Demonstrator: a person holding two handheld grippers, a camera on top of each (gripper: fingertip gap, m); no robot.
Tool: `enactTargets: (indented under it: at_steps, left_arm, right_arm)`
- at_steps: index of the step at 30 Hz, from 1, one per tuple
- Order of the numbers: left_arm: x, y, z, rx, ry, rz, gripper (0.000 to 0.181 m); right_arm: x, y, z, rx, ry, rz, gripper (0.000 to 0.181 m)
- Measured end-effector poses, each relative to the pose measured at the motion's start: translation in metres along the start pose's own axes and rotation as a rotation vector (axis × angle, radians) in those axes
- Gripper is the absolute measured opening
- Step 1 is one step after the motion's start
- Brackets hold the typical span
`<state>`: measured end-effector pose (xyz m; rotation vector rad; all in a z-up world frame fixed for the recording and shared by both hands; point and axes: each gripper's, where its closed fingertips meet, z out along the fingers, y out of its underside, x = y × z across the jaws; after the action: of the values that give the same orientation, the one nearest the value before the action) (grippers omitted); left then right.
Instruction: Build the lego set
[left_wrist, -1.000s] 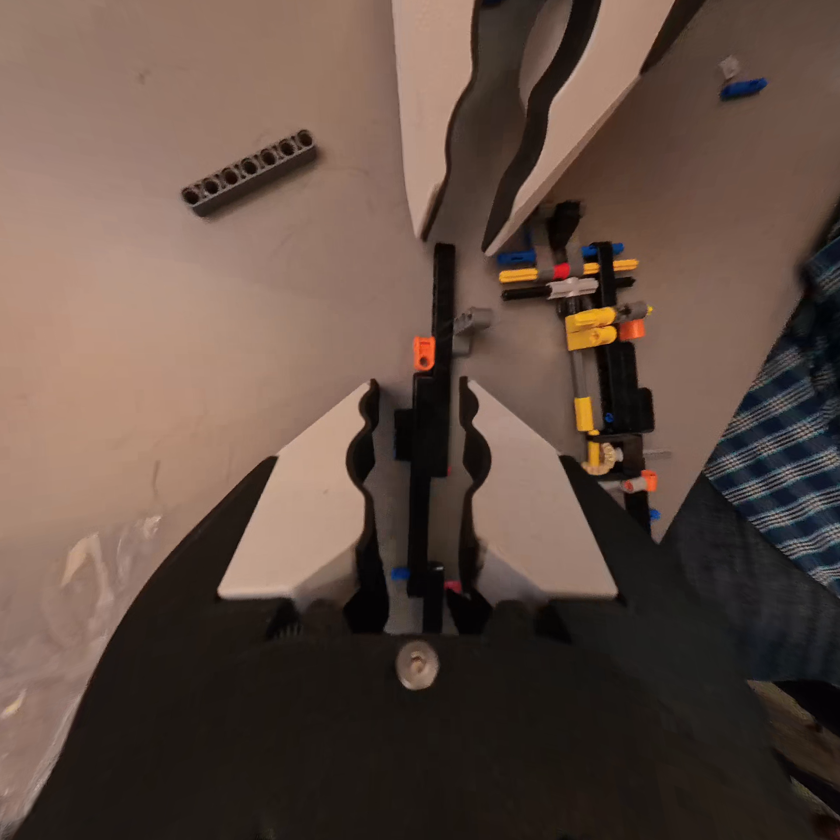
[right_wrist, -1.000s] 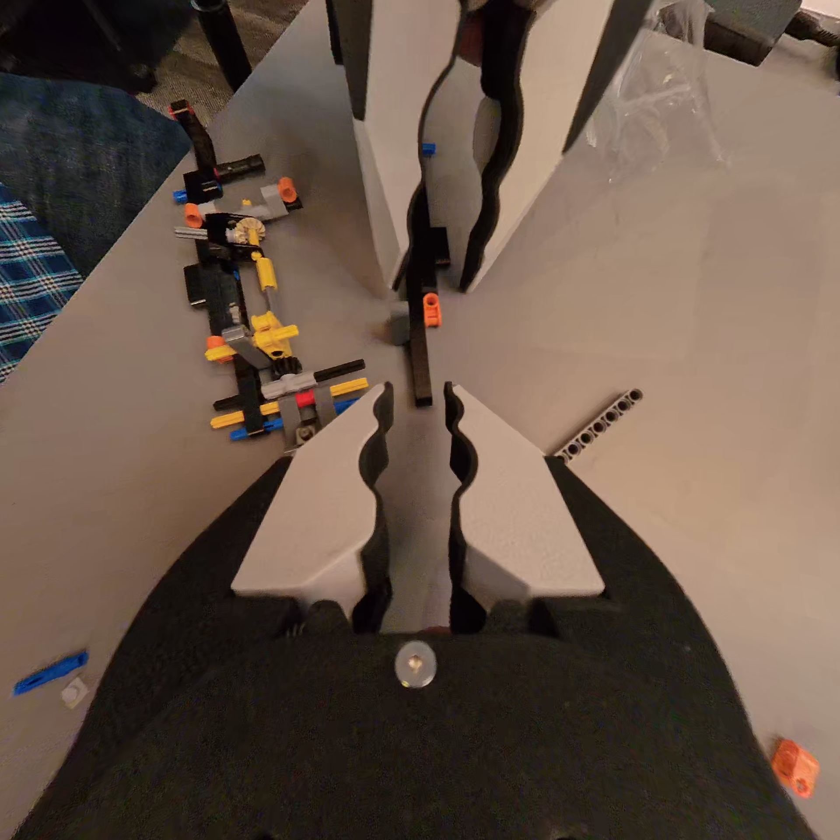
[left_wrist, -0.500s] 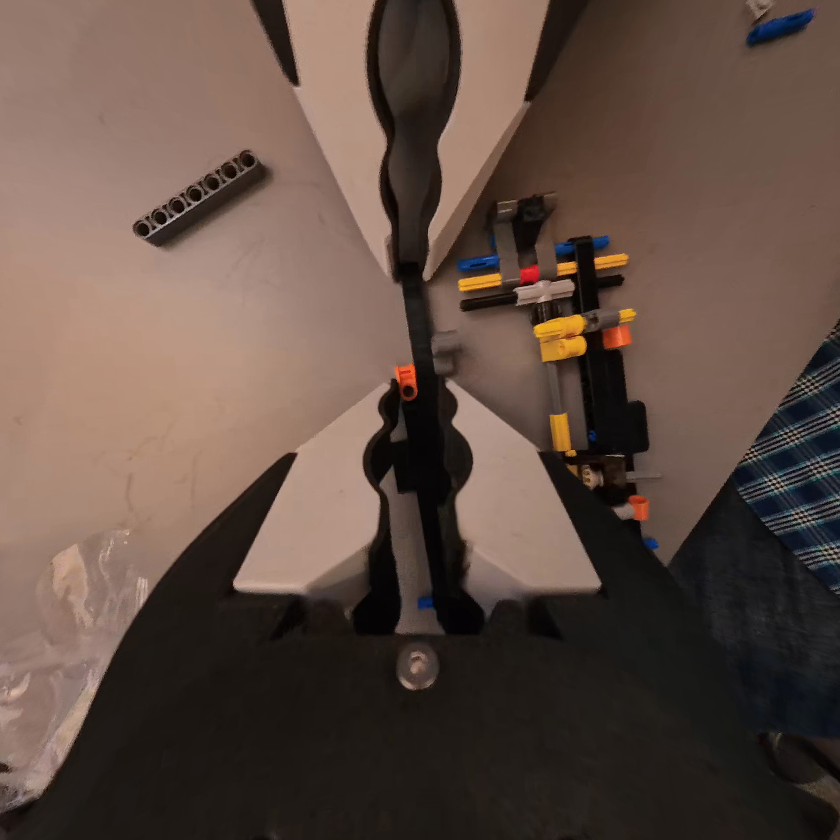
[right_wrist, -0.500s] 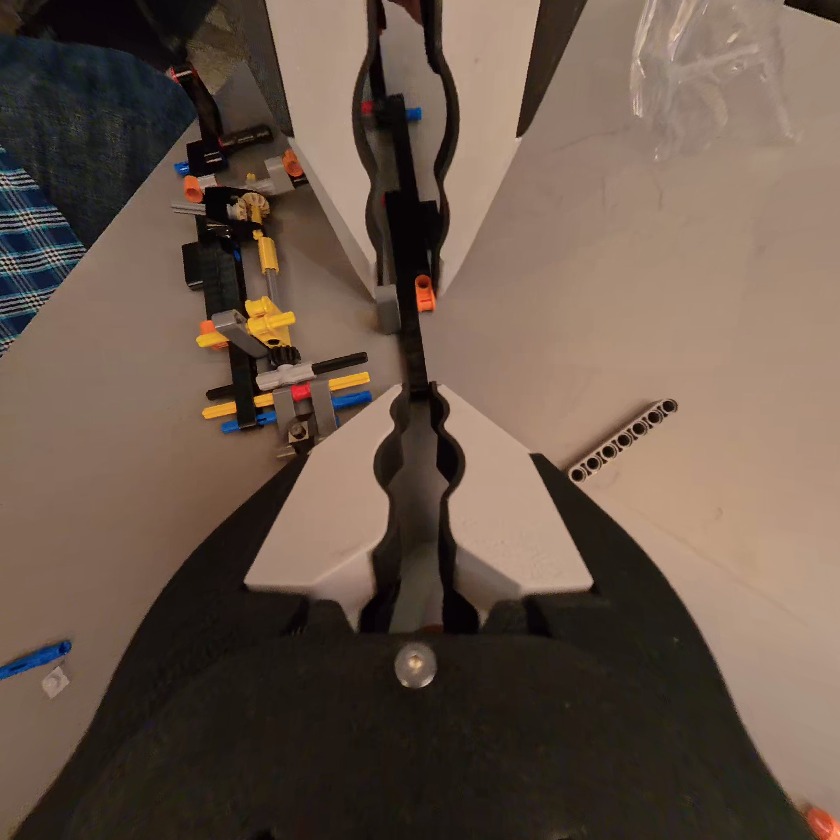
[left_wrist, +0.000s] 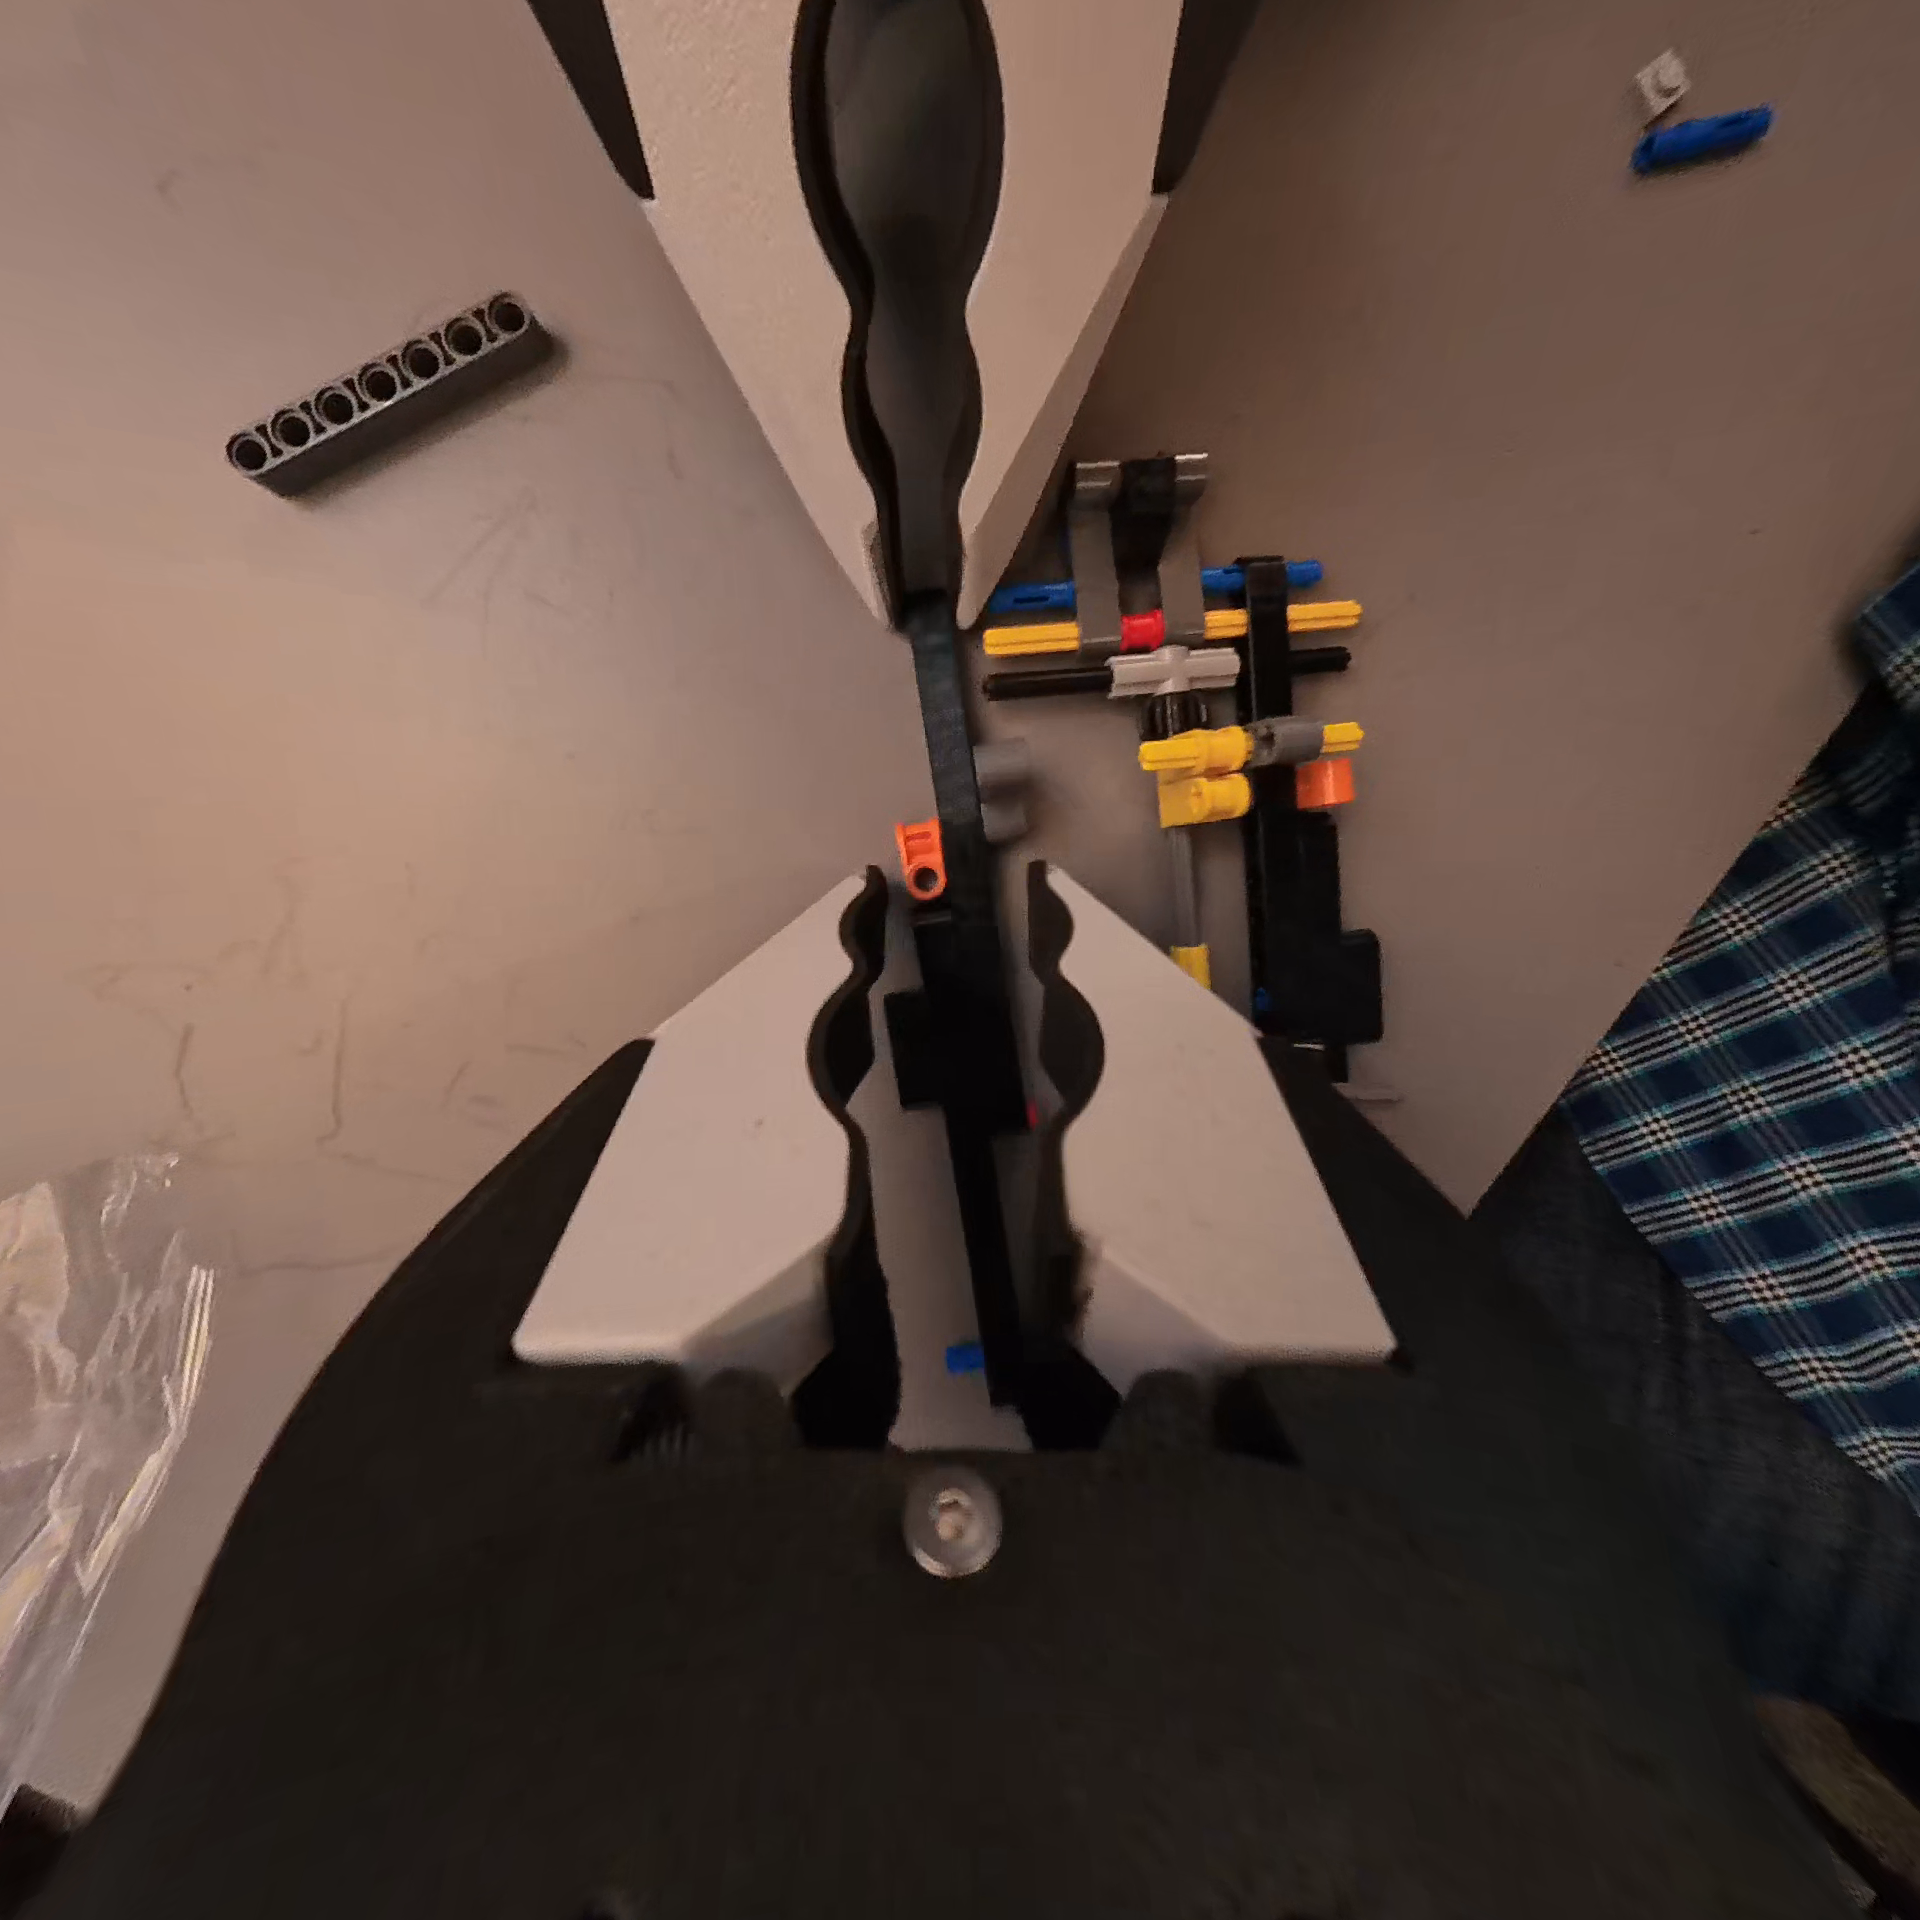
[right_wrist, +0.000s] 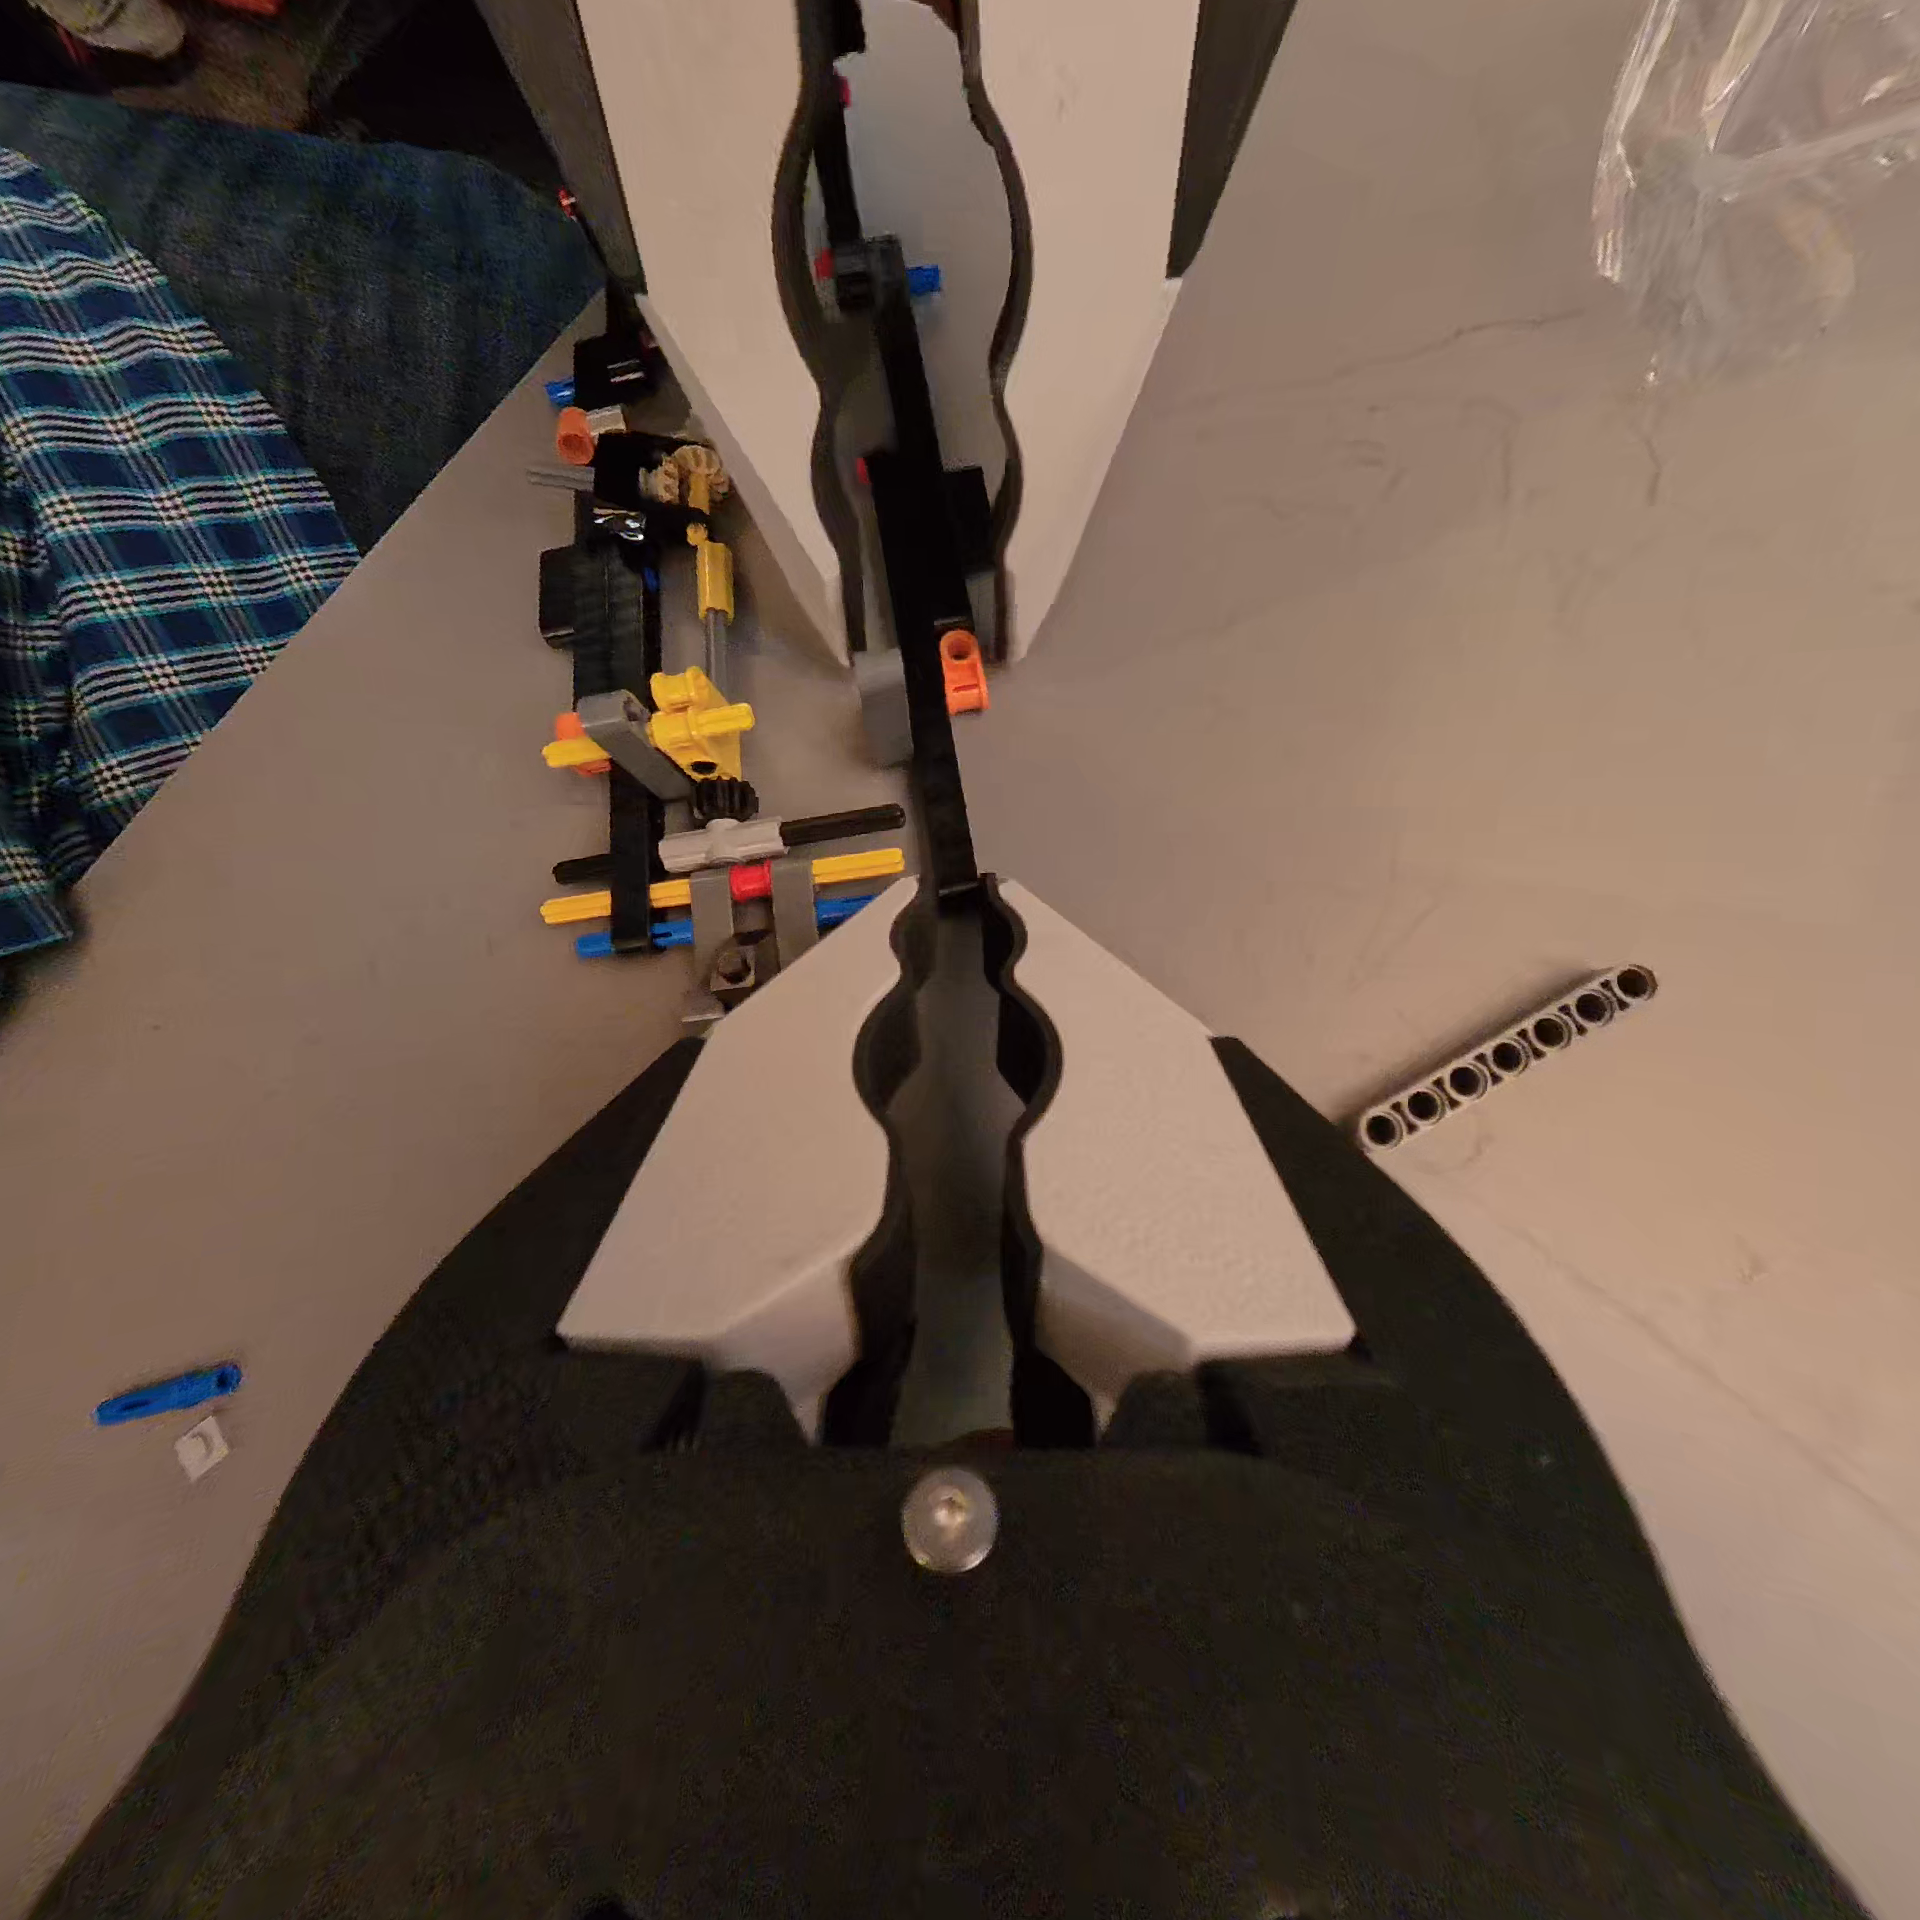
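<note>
My right gripper (right_wrist: 951, 894) pinches the far tip of the black beam (right_wrist: 940, 769). My left gripper (left_wrist: 956, 883) straddles its thick end, jaws slightly apart, contact unclear. Beam spans between them over the table (right_wrist: 1455, 623). Judged light, stiff; orange connector (left_wrist: 920, 854) could pop off, so grip the bare beam.

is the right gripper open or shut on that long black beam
Shut on it. In the right wrist view the right gripper has its tips pinched together on the end of the long black beam.
</note>
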<state>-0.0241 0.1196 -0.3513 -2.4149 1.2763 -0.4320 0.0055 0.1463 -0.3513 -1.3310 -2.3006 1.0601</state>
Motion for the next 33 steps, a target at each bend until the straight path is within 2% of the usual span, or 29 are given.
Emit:
enactTargets:
  at_steps: [7,12,14,21,26,33]
  left_arm:
    - [-0.008,0.008,-0.02,0.034,-0.068,-0.058,0.027]
    - [-0.005,0.024,-0.017,-0.002,-0.087,-0.074,0.028]
    - [-0.004,0.027,-0.017,-0.017,-0.093,-0.068,0.028]
    - [-0.001,0.027,-0.016,-0.009,-0.088,-0.065,0.028]
    - [0.001,0.016,-0.008,-0.005,-0.11,-0.016,0.032]
    - [0.004,0.005,0.003,-0.01,-0.098,0.03,0.024]
  right_arm:
    - [-0.001,0.001,-0.001,0.006,-0.007,0.012,0.007]
    - [0.0,0.001,-0.002,0.008,-0.004,0.021,0.012]
    - [0.0,0.001,-0.002,0.006,-0.002,0.013,0.007]
    - [0.0,0.001,-0.002,0.008,0.006,0.012,0.006]
    - [-0.002,0.001,-0.002,0.013,-0.004,0.017,0.006]
    - [-0.007,-0.003,-0.004,0.04,-0.038,0.038,0.006]
